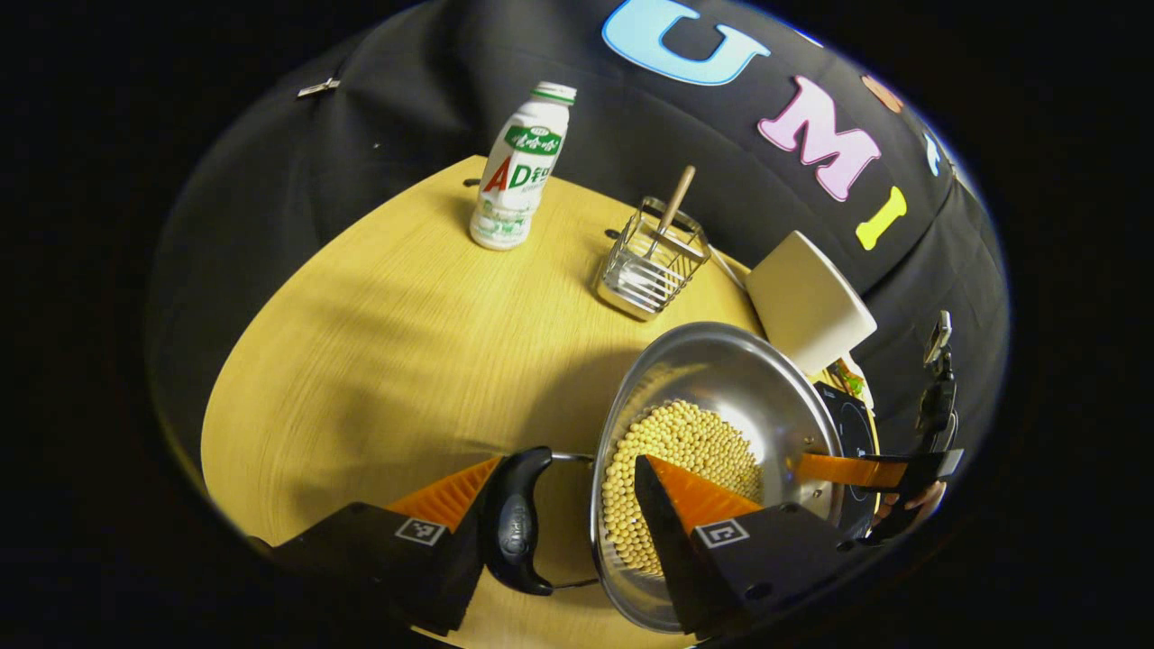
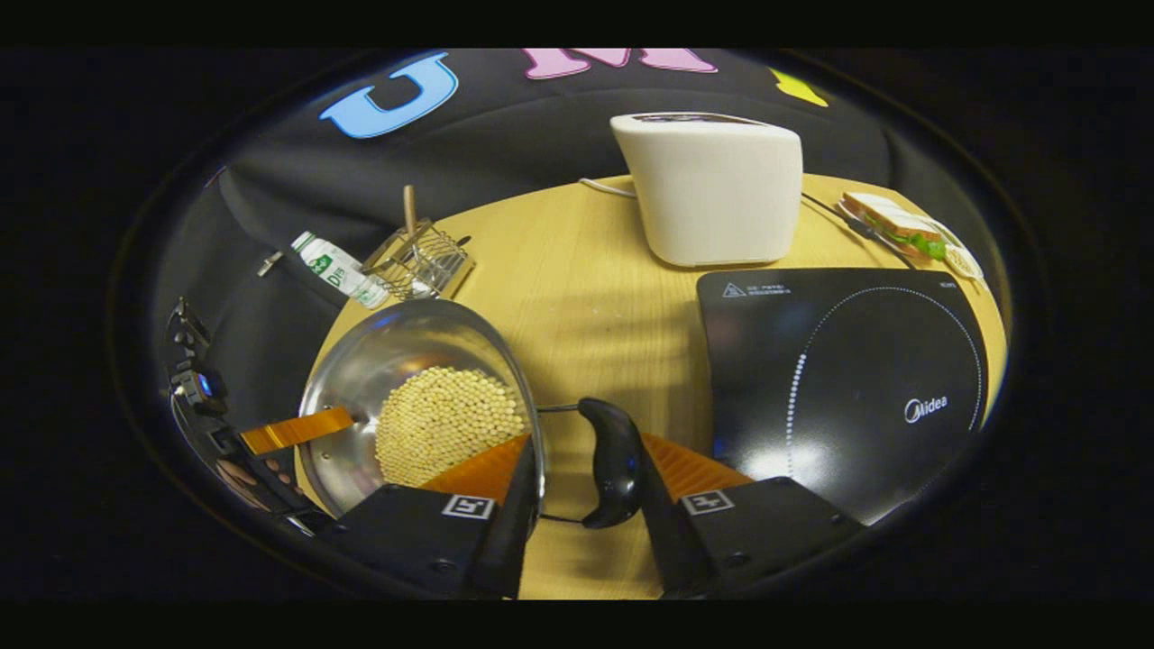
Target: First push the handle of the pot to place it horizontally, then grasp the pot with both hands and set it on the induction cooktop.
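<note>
Two claws straddle pot (image 1: 721,424) rim, L (image 1: 568,514) & R (image 2: 577,491); handles outside.

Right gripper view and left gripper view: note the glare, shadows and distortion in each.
Right gripper view: soft glare patches on the induction cooktop near its front edge; the table edge bows from fisheye. Left gripper view: a broad shadow falls on the table left of the pot, whose inner wall shines; the bottle leans from distortion.

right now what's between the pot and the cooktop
Bare tabletop, in the right gripper view. The pot's black side handle juts into that gap toward the cooktop.
</note>
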